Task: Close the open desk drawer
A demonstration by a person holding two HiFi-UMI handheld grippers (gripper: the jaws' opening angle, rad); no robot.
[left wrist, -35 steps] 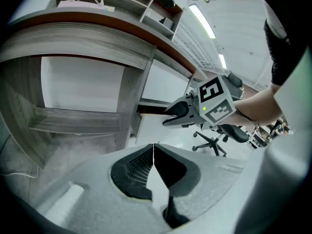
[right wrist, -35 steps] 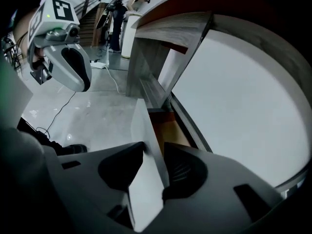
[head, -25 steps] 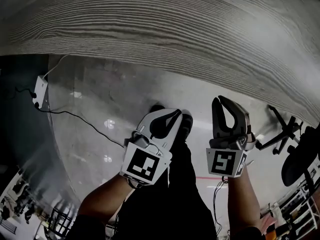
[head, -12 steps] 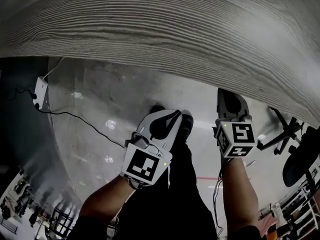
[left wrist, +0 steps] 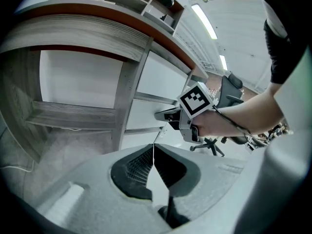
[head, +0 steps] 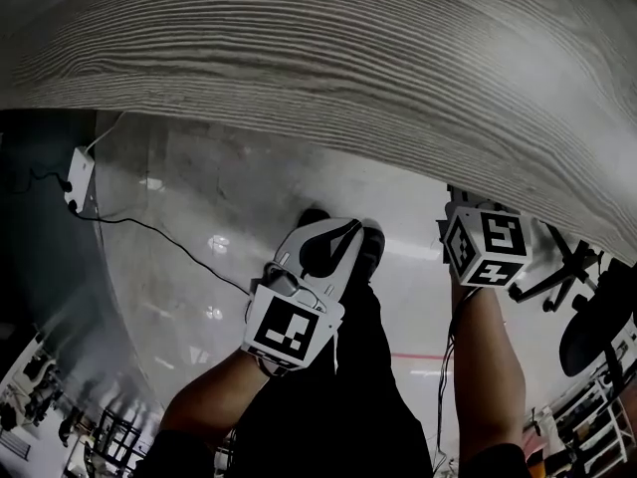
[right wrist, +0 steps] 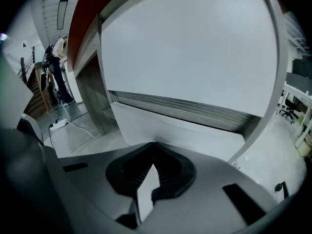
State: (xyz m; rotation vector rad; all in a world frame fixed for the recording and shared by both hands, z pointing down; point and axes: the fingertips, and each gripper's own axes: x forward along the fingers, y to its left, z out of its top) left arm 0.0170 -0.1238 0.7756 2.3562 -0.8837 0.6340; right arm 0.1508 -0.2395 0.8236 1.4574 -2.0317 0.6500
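Now your right gripper [right wrist: 153, 144] is fully closed on nothing, jaws aimed at the white drawer front [right wrist: 161, 128] close ahead under the wood-grain desk top [head: 348, 58]; your left gripper [left wrist: 153, 145] hangs back, pinched closed, empty.

An office: wood-grain desk [head: 348, 68], swivel chair [head: 597, 319], floor power strip [head: 78, 179].

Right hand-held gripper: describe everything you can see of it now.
The right hand-held gripper is grey plastic with dark ribbed pads, its jaws together with nothing between them. A marker cube with black-and-white squares sits on its body, and the person's hand holds it from behind. It points at a white drawer front below the wood-grain desk top, tips close to it; contact can't be confirmed. In the head view the desk edge hides its jaws.
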